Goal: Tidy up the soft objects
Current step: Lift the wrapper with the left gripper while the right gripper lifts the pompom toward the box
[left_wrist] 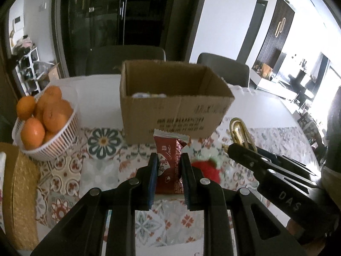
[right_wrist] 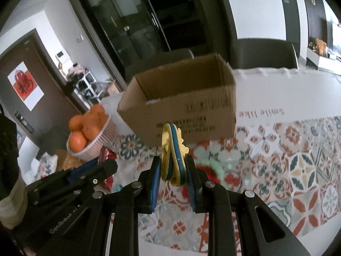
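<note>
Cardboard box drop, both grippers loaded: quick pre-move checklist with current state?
1. Left gripper holds the red snack packet: ok, it sits clamped between the fingers.
2. Right gripper holds the yellow and blue soft toy: ok.
3. Cardboard box open on top: ok, flaps are out of the way.
4. Room inside the box: cannot tell, only a few pale things show at the bottom.
5. Grippers apart from each other: ok, but close side by side.
6. Red plush strawberry on the tablecloth: not ok, not yet in the box.
</note>
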A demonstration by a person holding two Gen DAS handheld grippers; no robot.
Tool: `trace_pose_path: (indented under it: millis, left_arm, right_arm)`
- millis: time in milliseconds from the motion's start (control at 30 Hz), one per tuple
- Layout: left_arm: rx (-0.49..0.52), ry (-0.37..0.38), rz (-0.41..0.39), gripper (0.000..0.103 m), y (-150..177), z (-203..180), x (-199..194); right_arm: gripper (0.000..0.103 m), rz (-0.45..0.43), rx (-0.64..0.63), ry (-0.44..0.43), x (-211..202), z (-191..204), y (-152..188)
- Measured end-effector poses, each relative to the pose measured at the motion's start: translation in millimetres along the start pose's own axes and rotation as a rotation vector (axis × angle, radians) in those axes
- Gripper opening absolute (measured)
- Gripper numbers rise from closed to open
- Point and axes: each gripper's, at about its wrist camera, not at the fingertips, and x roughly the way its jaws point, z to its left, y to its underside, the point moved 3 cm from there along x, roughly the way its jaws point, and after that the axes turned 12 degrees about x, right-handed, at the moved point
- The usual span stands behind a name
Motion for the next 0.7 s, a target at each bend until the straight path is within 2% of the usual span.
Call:
trace_pose_path:
  millis: [400, 700]
  left_arm:
    - [0.027, -0.010, -0.074, 0.022, -56, 1, -8]
    - [0.032, -0.027, -0.086, 0.022, -87, 6, -2]
  right_arm:
    - [0.024, -0.109, -0.020, -0.010, -16, 14, -49]
    - [0.024, -0.155, -0.054, 0.008, -16, 24, -78]
